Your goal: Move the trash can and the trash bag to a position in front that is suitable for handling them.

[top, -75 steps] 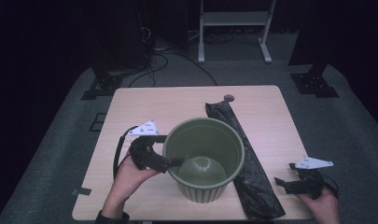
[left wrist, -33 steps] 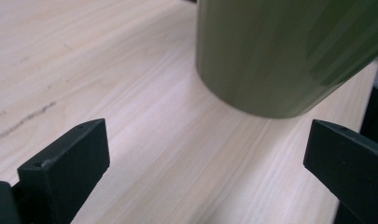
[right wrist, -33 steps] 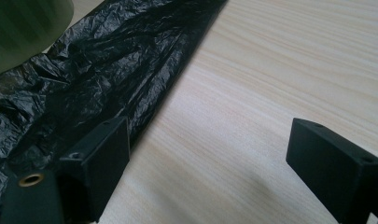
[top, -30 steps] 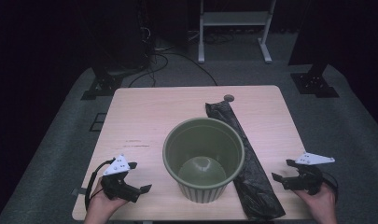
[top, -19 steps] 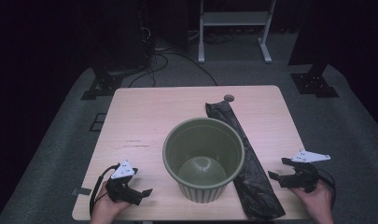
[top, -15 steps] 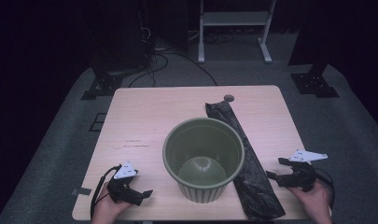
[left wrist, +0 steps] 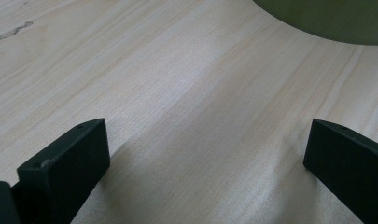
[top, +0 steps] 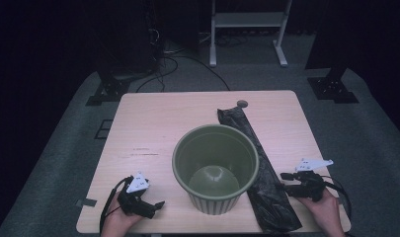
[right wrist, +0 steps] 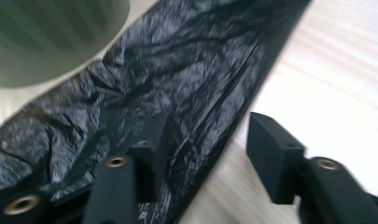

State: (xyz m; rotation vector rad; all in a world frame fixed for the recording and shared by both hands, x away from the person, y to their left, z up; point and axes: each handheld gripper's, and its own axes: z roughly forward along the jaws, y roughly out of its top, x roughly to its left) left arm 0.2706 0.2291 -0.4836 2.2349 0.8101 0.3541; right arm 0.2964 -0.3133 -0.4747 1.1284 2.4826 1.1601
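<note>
A green ribbed bin point(top: 213, 206) stands upright in the middle of the wooden table point(top: 158, 123), with nothing inside. A folded black plastic bag point(top: 269, 200) lies flat along its right side. My right gripper point(top: 287, 182) is low at the bag's right edge. In the right gripper view its jaws point(right wrist: 205, 140) have just been closing; one is over the bag point(right wrist: 154, 79), the other over bare wood, the bag's edge lies between them, and the pads do not press on it. My left gripper point(top: 157, 207) rests open near the front left, its jaws point(left wrist: 205, 149) over bare wood beside the bin point(left wrist: 326, 18).
A small dark round object point(top: 242, 103) lies at the bag's far end. A white stand point(top: 247, 19) and floor cables point(top: 187, 59) are behind the table. A strip of tape point(top: 84, 202) sits on the floor at the table's front left edge.
My left gripper left the bin's rim, moved to the front left and sank to the table. My right gripper slid left to the bag's edge, and its jaws narrowed.
</note>
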